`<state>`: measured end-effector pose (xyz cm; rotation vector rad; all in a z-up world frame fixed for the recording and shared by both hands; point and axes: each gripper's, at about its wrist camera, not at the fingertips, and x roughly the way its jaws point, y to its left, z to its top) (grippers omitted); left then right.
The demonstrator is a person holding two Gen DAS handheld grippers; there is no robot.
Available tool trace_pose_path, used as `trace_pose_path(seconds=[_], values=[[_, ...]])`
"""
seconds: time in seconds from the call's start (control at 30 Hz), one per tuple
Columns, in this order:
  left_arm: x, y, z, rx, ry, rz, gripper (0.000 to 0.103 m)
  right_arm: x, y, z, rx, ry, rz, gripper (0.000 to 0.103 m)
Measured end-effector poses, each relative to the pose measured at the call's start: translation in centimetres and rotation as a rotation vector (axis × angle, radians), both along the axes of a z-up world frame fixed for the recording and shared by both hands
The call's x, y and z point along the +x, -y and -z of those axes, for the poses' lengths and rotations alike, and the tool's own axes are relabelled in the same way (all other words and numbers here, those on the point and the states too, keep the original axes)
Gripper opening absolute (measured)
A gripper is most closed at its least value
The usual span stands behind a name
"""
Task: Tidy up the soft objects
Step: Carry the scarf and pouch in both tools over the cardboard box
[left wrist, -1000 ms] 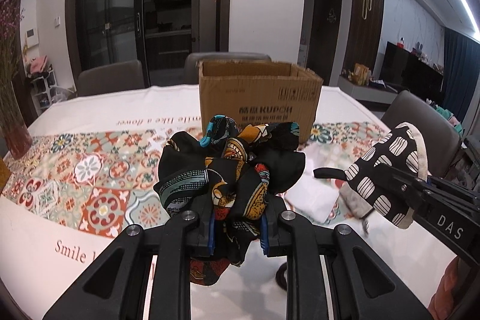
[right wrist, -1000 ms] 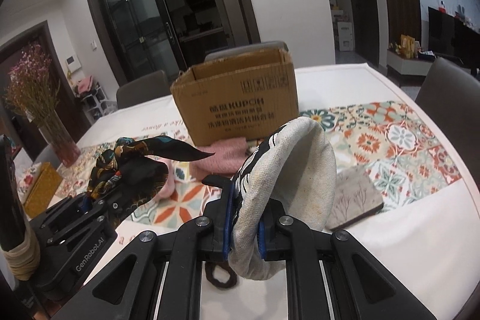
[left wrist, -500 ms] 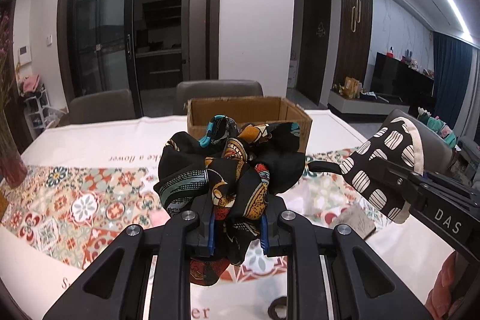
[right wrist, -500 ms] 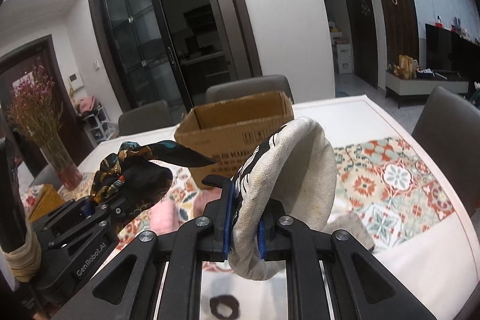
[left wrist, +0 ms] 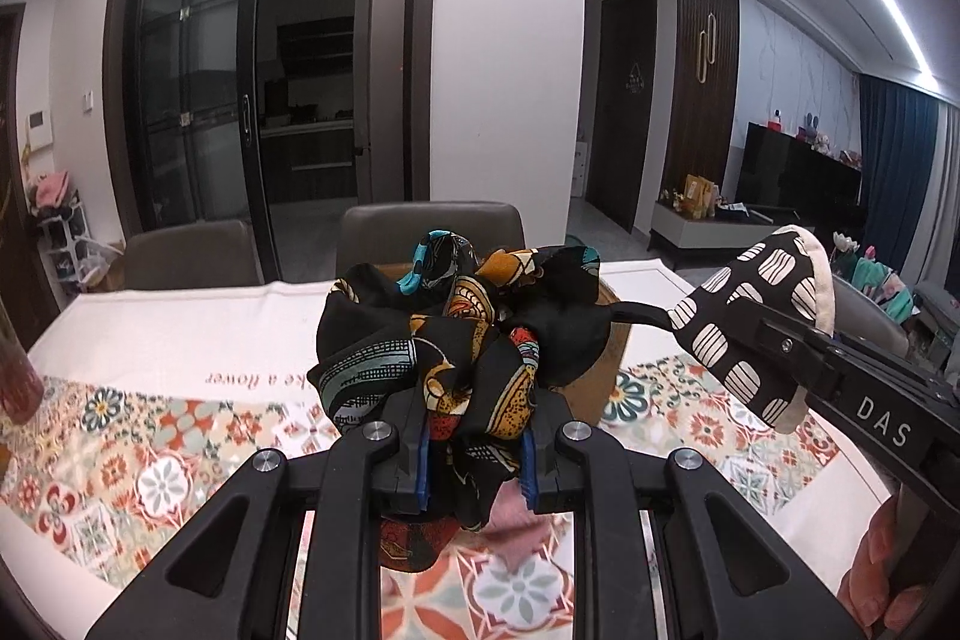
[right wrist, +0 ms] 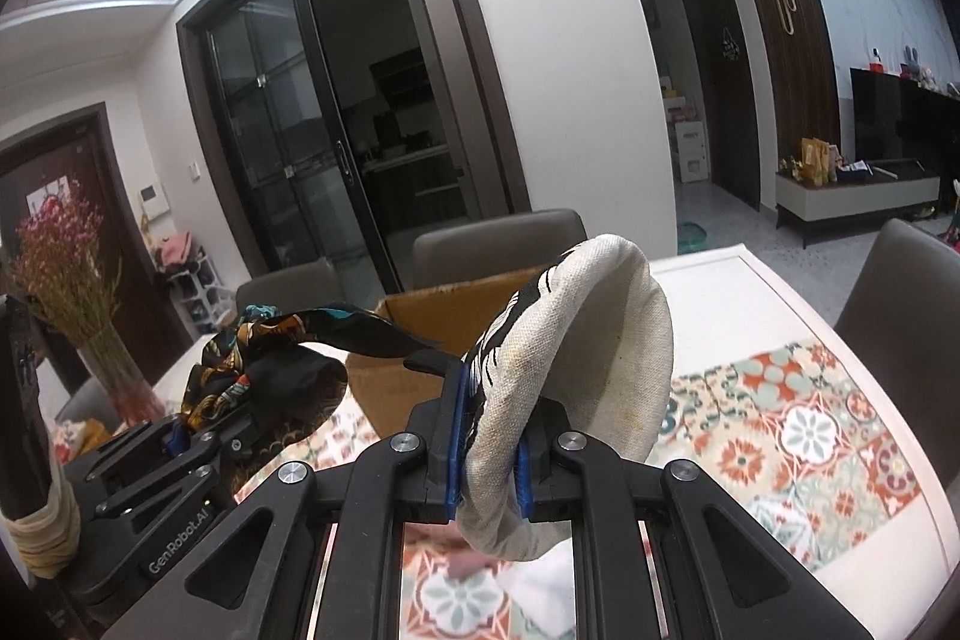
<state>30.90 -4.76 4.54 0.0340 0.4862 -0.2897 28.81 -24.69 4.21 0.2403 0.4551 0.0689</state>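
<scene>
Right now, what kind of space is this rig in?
Most likely a home dining and living area: a table under a patterned tablecloth with dining chairs, a TV cabinet along the wall, and a glass sliding door to what looks like a kitchen.

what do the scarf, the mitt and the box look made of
Scarf: thin, smooth printed fabric, maybe silk or satin; it bunches in soft folds. Mitt: coarse woven cotton, cream side showing weave and stains. Box: brown matte cardboard, with raw flap edges.

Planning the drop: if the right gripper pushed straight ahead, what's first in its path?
Probably the cardboard box lying ahead of the right gripper, which holds the oven mitt; depth is unclear.
</scene>
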Motion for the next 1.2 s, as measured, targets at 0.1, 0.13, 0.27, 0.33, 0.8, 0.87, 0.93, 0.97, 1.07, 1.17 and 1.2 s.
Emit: trace_pose_path(seconds=[0.1,0.13,0.27,0.33,0.8,0.87,0.93,0.97,1.07,1.17,1.2], values=[[1.3,0.1,-0.5,0.004,0.006,0.004,0.022,1.4,0.3,-0.4,0.008,0.006,-0.008,0.014],[1.6,0.1,-0.5,0.0,0.006,0.005,0.022,1.8,0.4,-0.6,0.009,0.006,-0.01,0.015],[3.3,0.3,-1.1,0.004,0.014,0.01,0.022,3.7,0.5,-1.0,0.006,0.009,-0.02,0.014],[4.0,0.4,-1.3,0.007,0.014,0.013,0.022,4.5,0.5,-1.1,0.002,0.007,-0.026,0.014],[11.4,1.9,-2.4,0.036,-0.051,0.079,0.022,10.7,0.5,-1.8,-0.034,-0.05,-0.061,0.014],[12.3,2.0,-2.4,0.038,-0.057,0.084,0.022,11.5,0.6,-1.9,-0.038,-0.053,-0.059,0.014],[13.5,2.4,-2.4,0.037,-0.075,0.098,0.022,12.2,0.6,-2.1,-0.031,-0.062,-0.068,0.014],[14.0,2.6,-2.3,0.038,-0.084,0.099,0.022,12.7,0.7,-2.1,-0.025,-0.067,-0.072,0.014],[15.4,2.9,-2.1,0.038,-0.107,0.113,0.022,13.8,1.2,-1.8,-0.022,-0.089,-0.081,0.015],[16.8,3.2,-1.9,0.049,-0.133,0.126,0.022,14.9,1.1,-1.4,-0.045,-0.112,-0.096,0.015],[17.0,3.2,-1.7,0.054,-0.138,0.127,0.022,15.4,1.1,-1.1,-0.039,-0.127,-0.117,0.015]])
